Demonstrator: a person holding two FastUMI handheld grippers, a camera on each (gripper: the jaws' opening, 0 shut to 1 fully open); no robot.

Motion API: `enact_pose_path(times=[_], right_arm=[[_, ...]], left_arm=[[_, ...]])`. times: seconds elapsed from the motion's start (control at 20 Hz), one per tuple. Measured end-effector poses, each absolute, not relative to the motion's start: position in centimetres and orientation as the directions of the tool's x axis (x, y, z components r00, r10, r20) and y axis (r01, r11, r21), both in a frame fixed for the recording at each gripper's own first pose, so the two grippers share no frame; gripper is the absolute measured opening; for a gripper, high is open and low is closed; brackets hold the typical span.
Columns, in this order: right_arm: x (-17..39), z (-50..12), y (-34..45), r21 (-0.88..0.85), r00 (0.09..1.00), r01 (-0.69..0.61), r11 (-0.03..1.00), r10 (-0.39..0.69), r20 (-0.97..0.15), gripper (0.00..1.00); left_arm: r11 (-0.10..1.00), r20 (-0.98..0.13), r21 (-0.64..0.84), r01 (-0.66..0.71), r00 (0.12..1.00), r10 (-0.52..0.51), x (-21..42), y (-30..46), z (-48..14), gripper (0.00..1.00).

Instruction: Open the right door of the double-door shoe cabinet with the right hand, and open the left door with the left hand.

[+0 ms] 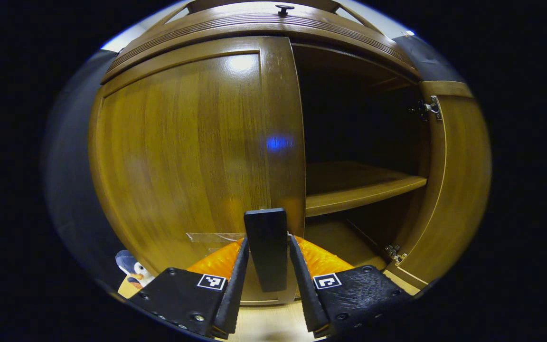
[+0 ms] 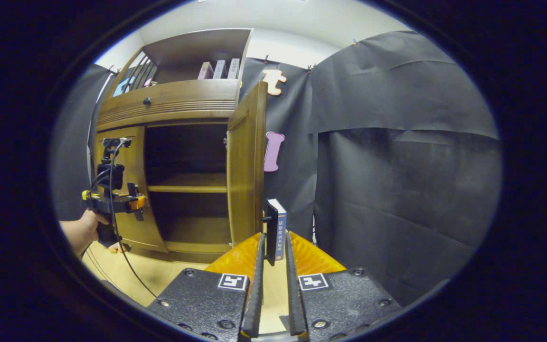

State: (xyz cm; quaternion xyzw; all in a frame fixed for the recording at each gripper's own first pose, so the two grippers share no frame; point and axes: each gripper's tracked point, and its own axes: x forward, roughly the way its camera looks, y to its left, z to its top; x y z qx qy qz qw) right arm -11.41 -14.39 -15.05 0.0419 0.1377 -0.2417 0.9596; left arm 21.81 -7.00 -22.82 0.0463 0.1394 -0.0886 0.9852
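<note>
While the left claw point(image 1: 268, 266) is clenched on the dark upright handle point(image 1: 266, 247) of the left door point(image 1: 183, 156), both fingers press the handle's sides, and its long axis runs vertically between them. That door lies flat against the cabinet front, closed, directly ahead of the claw, with the handle near its lower inner edge. Beyond it the right door point(image 1: 454, 190) stands swung out on its hinges point(image 1: 432, 108), exposing a wooden shelf point(image 1: 359, 187) in a dark interior. A small penguin toy point(image 1: 133, 273) sits low at the left.

In the right gripper view, the right claw point(image 2: 273, 256) is clenched on the right door's handle point(image 2: 273, 230), a narrow upright block between the fingers. The right door point(image 2: 247, 171) stands edge-on just left of that claw, upright. Farther left, a person's hand point(image 2: 83, 230) holds the left claw point(image 2: 133, 204) against the left door point(image 2: 128, 190). Above is a drawer with a knob point(image 2: 146, 101), and an upper shelf carrying books point(image 2: 220, 69).
</note>
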Motion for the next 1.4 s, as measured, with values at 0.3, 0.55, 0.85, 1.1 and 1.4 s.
enact_pose_path(times=[0.3, 0.55, 0.85, 1.1, 1.4], right_arm=[[-11.5, -15.1, -13.6, 0.005, 0.852, 0.453, 0.892, -0.432, -0.295, 0.39], [-11.5, -15.2, -12.7, 0.006, 0.863, 0.427, 0.904, -0.406, -0.3, 0.42], [-11.0, -15.4, -11.9, 0.006, 0.873, 0.398, 0.917, -0.377, -0.31, 0.43], [-9.9, -15.7, -10.4, 0.011, 0.894, 0.344, 0.939, -0.324, -0.309, 0.43], [-8.0, -15.6, -8.5, 0.022, 0.92, 0.268, 0.963, -0.249, -0.301, 0.43]], left_arm=[[0.971, -0.268, 0.095, 0.22, 0.945, -0.188, 21.7, -7.3, -23.0, 0.35], [0.974, -0.29, 0.029, 0.224, 0.935, -0.207, 21.5, -7.2, -23.0, 0.25], [0.972, -0.302, 0.043, 0.231, 0.931, -0.207, 19.9, -6.9, -22.9, 0.25], [0.974, -0.294, 0.031, 0.223, 0.934, -0.204, 17.7, -6.2, -22.8, 0.25], [0.978, -0.29, 0.011, 0.206, 0.937, -0.194, 14.8, -5.0, -22.5, 0.25]])
